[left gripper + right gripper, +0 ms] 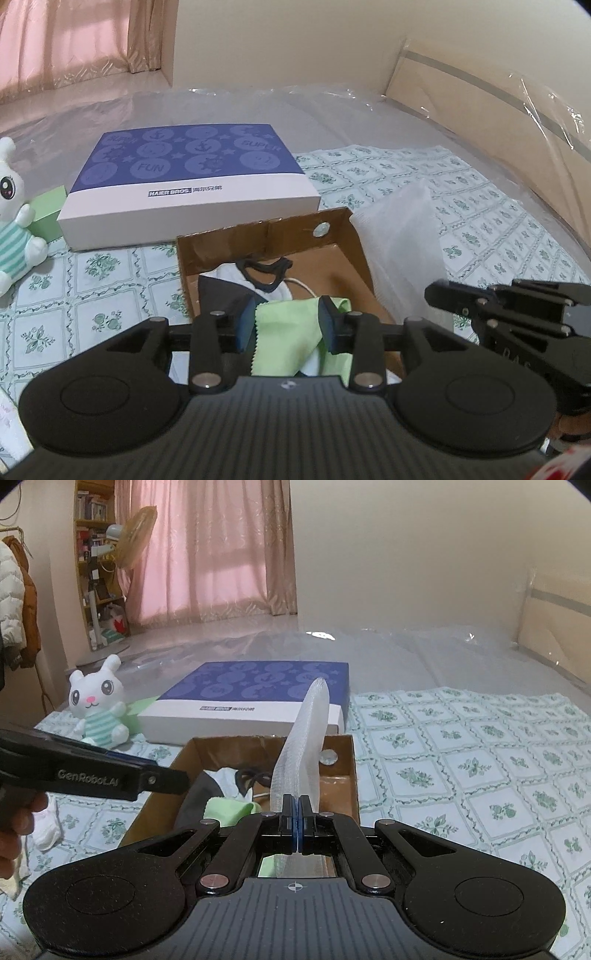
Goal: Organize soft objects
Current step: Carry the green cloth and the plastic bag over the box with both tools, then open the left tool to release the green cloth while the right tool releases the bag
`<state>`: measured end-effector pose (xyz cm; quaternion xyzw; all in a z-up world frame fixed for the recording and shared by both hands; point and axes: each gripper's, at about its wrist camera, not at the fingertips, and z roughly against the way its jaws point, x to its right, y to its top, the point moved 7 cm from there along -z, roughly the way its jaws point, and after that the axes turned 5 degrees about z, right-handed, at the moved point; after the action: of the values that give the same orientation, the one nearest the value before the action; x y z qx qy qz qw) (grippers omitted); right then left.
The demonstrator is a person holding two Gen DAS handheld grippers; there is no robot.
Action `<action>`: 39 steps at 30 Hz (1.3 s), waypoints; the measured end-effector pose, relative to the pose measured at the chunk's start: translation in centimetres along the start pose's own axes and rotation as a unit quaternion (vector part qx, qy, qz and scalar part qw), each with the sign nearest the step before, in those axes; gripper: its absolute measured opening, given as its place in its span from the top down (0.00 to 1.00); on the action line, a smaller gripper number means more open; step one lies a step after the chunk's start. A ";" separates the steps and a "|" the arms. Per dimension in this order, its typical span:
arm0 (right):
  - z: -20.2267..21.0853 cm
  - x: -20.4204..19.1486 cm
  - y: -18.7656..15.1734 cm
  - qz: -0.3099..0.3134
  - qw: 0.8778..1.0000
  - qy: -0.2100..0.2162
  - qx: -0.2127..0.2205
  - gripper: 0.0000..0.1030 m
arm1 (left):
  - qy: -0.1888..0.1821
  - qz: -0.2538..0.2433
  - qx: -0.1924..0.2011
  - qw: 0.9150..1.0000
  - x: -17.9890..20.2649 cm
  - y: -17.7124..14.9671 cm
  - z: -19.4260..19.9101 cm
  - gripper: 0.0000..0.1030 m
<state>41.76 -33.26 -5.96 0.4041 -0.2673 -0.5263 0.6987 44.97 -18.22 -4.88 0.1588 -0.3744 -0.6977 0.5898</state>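
An open cardboard box (pixel 347 236) (pixel 349 760) lies on the bed. Inside are a light green cloth (pixel 284 332) (pixel 229 806), a dark garment (pixel 218 291) and a black-and-white piece (pixel 266 275). My left gripper (pixel 286 325) hangs open just above the green cloth, a finger at each side. My right gripper (pixel 297 812) is shut on a white foam mesh sheet (pixel 304 734) that stands upright over the box's right part. The sheet also shows in the left wrist view (pixel 402 236), with the right gripper (pixel 439 291) below it.
A blue-and-white flat box (pixel 192 173) (pixel 258 698) lies behind the cardboard box. A white plush rabbit (pixel 14 206) (pixel 98 705) and a green box (pixel 48 214) sit at the left. A white sock (pixel 46 825) lies left of the cardboard box. The headboard (pixel 498 99) stands at the right.
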 end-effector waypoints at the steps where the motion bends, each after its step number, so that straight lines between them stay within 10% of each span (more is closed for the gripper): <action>1: -0.1 -0.1 0.1 0.002 1.000 -0.002 0.003 0.99 | 0.000 -0.001 0.000 1.000 -0.1 0.0 0.1 0.68; 14: 0.6 -0.1 -0.2 -0.018 1.000 0.000 -0.006 0.93 | -0.004 -0.007 0.003 1.000 -0.3 -0.5 1.6 0.60; 22: 2.5 -0.4 -1.7 -0.043 0.999 0.009 -0.009 0.58 | -0.009 -0.010 0.000 1.000 -0.1 -1.4 2.7 0.59; 39: 7.2 -1.1 -2.7 -0.091 0.996 0.005 -0.008 0.54 | -0.027 -0.011 0.007 1.000 1.3 -3.0 7.1 0.56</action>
<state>34.32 -34.58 -4.35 0.4240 -0.2220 -0.5880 0.6520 37.84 -16.96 -1.95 0.1474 -0.3932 -0.7056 0.5708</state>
